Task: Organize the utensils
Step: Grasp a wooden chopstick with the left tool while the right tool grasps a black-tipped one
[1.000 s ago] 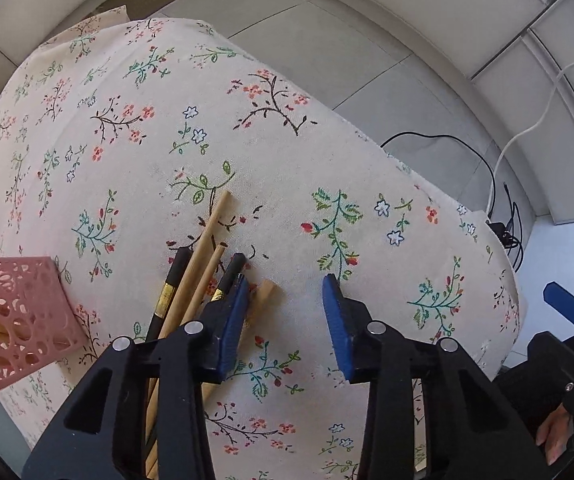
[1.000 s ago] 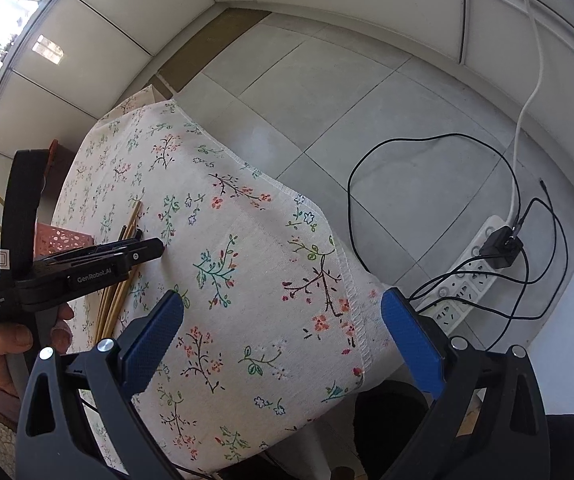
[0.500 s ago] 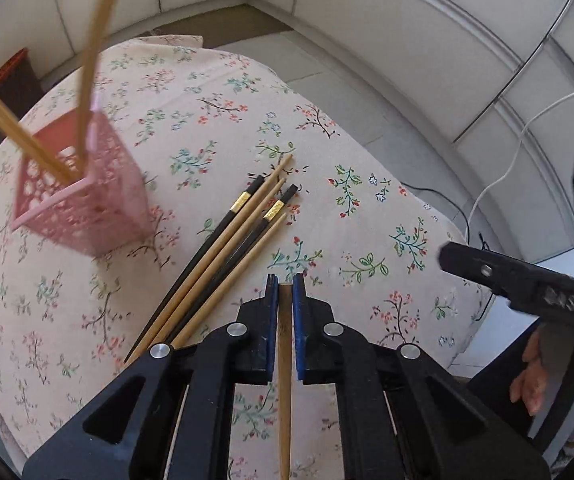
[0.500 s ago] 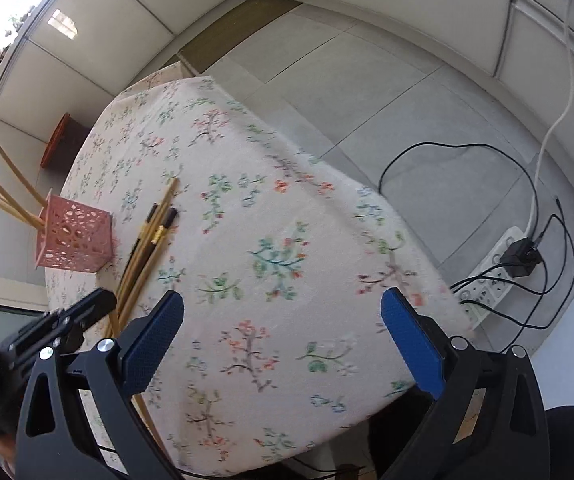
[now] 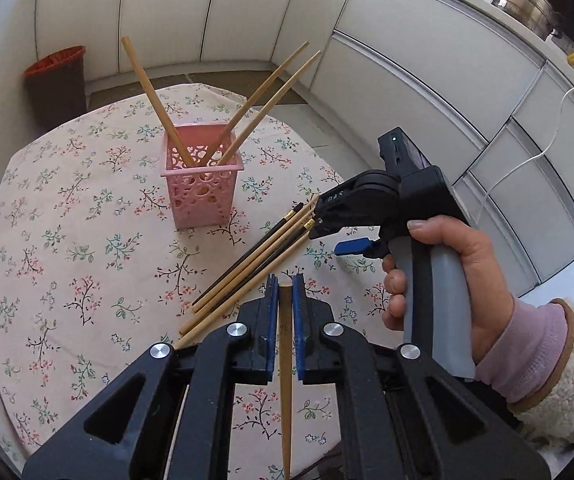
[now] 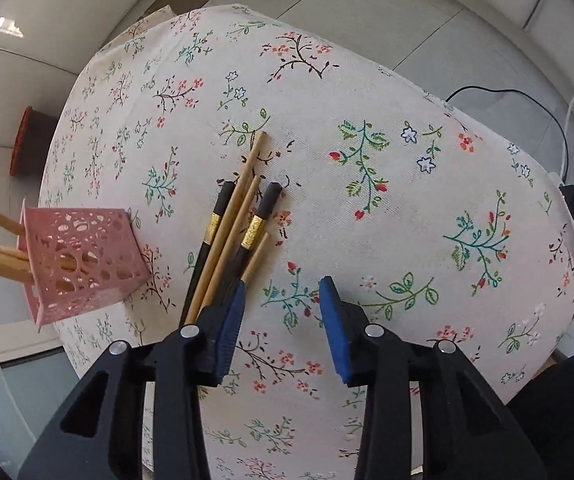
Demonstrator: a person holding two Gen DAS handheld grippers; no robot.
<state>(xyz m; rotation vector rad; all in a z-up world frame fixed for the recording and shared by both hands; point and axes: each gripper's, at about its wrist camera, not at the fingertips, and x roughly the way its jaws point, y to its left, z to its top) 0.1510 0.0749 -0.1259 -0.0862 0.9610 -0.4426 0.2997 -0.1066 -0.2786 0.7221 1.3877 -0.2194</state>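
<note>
Left gripper (image 5: 285,292) is clamped tight on one wooden chopstick (image 5: 285,344), which runs straight back along the fingers, blunt end poking out just past the tips and the pointed end trailing toward the camera. The pink holder (image 5: 202,184) sits ahead and a bit left of it on the floral table (image 5: 67,248), upright, with three wooden sticks already leaning out of it. So the stick's long axis points roughly at the holder, but it's lying near flat. My guess is it needs tipping up before it can drop in through the open top.

Right gripper (image 6: 281,312) is wide open, holding nothing, hovering low over the loose pile (image 6: 233,232) of two black and three wooden chopsticks. Its left finger looks to be right at the pile's near ends; can't tell if it's touching. The pile's long axis runs away from the fingers, so that's the nearer gripper for the next grab.
</note>
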